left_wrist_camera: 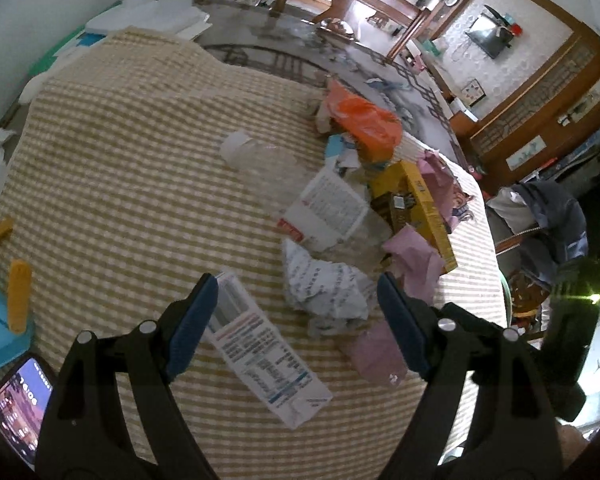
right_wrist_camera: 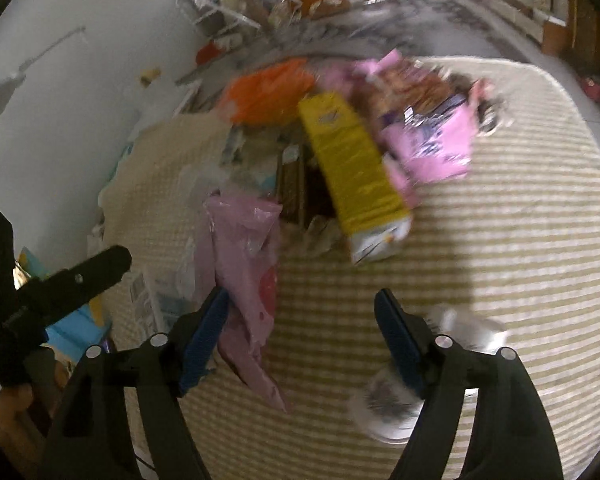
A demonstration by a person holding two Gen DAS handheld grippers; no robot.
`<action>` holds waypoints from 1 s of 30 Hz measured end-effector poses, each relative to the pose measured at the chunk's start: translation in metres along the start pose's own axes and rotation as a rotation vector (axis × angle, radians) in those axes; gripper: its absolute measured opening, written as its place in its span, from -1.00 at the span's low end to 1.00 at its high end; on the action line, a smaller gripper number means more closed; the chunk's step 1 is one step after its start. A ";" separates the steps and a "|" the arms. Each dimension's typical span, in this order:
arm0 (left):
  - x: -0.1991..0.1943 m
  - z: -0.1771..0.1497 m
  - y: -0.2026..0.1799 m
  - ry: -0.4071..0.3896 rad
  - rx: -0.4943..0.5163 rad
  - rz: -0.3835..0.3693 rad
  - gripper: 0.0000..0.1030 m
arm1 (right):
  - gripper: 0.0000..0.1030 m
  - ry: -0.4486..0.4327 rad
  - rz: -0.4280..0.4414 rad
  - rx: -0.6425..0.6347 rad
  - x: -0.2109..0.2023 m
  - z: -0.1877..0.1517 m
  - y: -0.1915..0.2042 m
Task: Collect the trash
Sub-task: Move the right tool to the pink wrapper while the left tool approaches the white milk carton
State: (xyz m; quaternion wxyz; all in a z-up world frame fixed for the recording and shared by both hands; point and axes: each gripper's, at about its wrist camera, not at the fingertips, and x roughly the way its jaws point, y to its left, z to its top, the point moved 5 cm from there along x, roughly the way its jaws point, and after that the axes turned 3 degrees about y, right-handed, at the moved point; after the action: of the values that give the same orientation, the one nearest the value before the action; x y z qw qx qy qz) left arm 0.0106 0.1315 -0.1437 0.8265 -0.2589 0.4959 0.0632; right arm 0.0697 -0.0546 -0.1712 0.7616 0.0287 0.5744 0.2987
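My left gripper (left_wrist_camera: 298, 306) is gaping over crumpled paper (left_wrist_camera: 326, 286); my right gripper (right_wrist_camera: 302, 326) (also gaping) is showing a blurred clear cup (right_wrist_camera: 392, 408).

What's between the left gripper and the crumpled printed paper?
Nothing visible. The left gripper is open, and the crumpled printed paper lies right between its fingertips on the striped cloth. The white carton lies beside its left finger, not in the path.
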 end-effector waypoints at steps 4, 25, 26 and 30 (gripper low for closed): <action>-0.005 -0.007 0.010 0.007 -0.016 0.011 0.54 | 0.43 -0.010 -0.002 -0.024 0.002 -0.001 0.008; -0.001 -0.025 0.026 0.055 -0.062 0.014 0.54 | 0.49 0.003 0.042 -0.033 0.004 -0.003 0.027; 0.000 -0.025 0.026 0.056 -0.062 0.014 0.54 | 0.49 0.009 0.035 -0.049 0.007 -0.003 0.030; 0.002 -0.027 0.024 0.069 -0.065 0.008 0.54 | -0.06 0.047 -0.003 -0.089 0.016 -0.006 0.032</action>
State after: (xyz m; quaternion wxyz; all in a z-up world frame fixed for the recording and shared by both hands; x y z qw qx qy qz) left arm -0.0184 0.1381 -0.1646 0.7998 -0.2856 0.5229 0.0737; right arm 0.0532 -0.0221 -0.1747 0.7490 -0.0132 0.5782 0.3233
